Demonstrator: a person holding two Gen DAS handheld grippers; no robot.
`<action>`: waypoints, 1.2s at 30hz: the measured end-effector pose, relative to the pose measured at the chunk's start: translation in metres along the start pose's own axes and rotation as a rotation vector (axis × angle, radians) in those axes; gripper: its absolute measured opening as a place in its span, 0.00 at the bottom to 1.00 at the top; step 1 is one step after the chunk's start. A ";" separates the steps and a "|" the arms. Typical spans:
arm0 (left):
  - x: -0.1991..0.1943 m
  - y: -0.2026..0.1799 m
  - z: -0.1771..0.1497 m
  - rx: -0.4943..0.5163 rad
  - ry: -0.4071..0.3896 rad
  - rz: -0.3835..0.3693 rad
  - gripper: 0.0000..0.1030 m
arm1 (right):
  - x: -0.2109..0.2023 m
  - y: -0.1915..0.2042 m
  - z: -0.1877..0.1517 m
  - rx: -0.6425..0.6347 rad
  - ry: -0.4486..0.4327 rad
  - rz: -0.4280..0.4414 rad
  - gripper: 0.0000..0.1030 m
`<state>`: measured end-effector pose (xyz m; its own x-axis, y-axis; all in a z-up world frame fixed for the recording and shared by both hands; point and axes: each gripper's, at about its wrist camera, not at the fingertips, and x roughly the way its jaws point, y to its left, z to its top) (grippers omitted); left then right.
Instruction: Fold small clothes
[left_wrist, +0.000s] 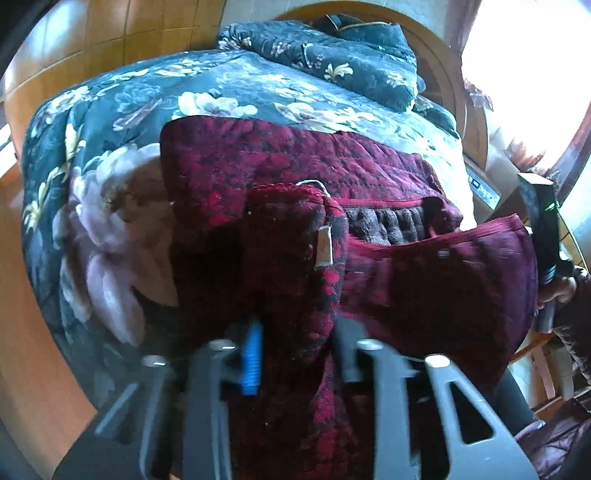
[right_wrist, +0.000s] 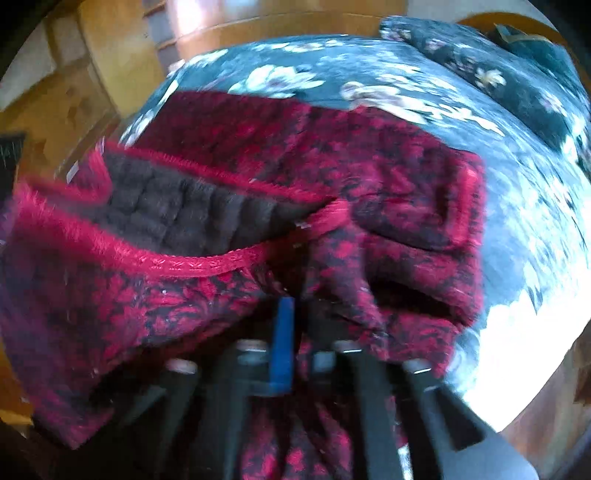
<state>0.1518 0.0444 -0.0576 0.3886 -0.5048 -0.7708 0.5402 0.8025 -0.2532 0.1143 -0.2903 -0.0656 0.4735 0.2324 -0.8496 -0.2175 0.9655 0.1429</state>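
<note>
We see a dark red garment (left_wrist: 295, 173) with a black floral pattern, quilted, with a brown fleecy lining (right_wrist: 177, 214) showing at its opening and a red trim along that edge. It lies partly on a bed covered by a dark teal floral quilt (left_wrist: 110, 110), while its near portions are lifted toward us. A small pale label (left_wrist: 325, 245) hangs on the raised fold in the left wrist view.

Our left claw (left_wrist: 295, 354) is clenched on the garment: a fold of the red fabric runs down between its dark fingers, one of which carries a blue pad (left_wrist: 251, 365). Our right claw (right_wrist: 299, 354) is likewise clamped on the garment, with cloth bunched between its fingers beside a blue pad (right_wrist: 282, 343); this view is blurred, so finer detail is lost.

In the left wrist view the other gripper's dark body (left_wrist: 543, 221) shows at the right edge, beside the garment's lifted end.

Farther up the bed a pillow (left_wrist: 354, 55) in the same floral cloth rests near a curved wooden headboard (left_wrist: 439, 74). Wooden flooring (left_wrist: 74, 37) lies beside the bed, and bright light comes from a window (left_wrist: 517, 74) at the right.
</note>
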 end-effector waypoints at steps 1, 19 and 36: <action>-0.004 0.000 -0.002 -0.005 -0.017 -0.003 0.17 | -0.007 -0.003 -0.001 0.021 -0.015 0.011 0.01; -0.113 0.012 0.022 -0.221 -0.403 -0.108 0.13 | -0.138 -0.055 0.036 0.242 -0.403 -0.071 0.00; -0.035 0.047 -0.021 -0.411 -0.166 -0.043 0.20 | -0.044 -0.078 -0.021 0.334 -0.128 -0.029 0.01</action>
<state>0.1480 0.1061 -0.0543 0.5052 -0.5576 -0.6587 0.2301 0.8227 -0.5199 0.0921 -0.3784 -0.0502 0.5830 0.1971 -0.7882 0.0784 0.9519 0.2961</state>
